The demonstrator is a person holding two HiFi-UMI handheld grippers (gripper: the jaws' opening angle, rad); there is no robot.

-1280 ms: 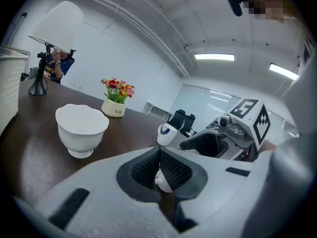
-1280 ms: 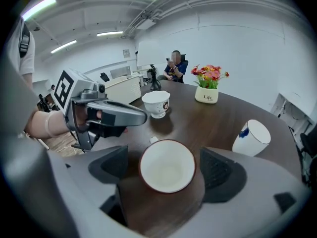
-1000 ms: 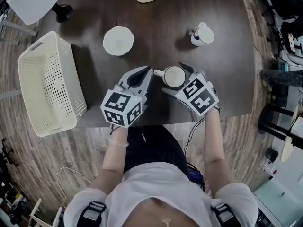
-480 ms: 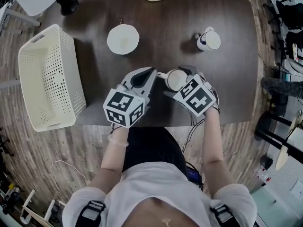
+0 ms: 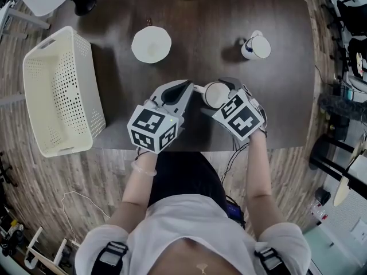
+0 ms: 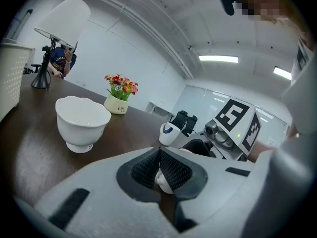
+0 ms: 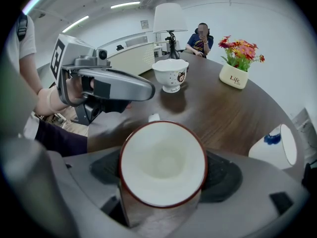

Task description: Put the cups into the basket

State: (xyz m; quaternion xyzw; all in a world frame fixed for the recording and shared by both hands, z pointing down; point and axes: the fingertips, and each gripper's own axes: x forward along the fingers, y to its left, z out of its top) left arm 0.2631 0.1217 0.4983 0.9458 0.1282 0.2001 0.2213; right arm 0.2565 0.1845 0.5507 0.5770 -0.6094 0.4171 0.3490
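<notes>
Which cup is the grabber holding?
The red-rimmed cup, clamped in the right gripper; the scalloped cup and blue-marked mug sit free on the table.

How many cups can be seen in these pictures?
3. A red-rimmed cup in the right gripper; a scalloped cup at the far middle; a blue-marked cup at the far right. The basket shows none.

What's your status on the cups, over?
Right tongs shut on red-rimmed cup; left tongs pinch its handle. Basket empty, left of table. Footed cup and blue-marked mug wait on table. Way looks clear.
</notes>
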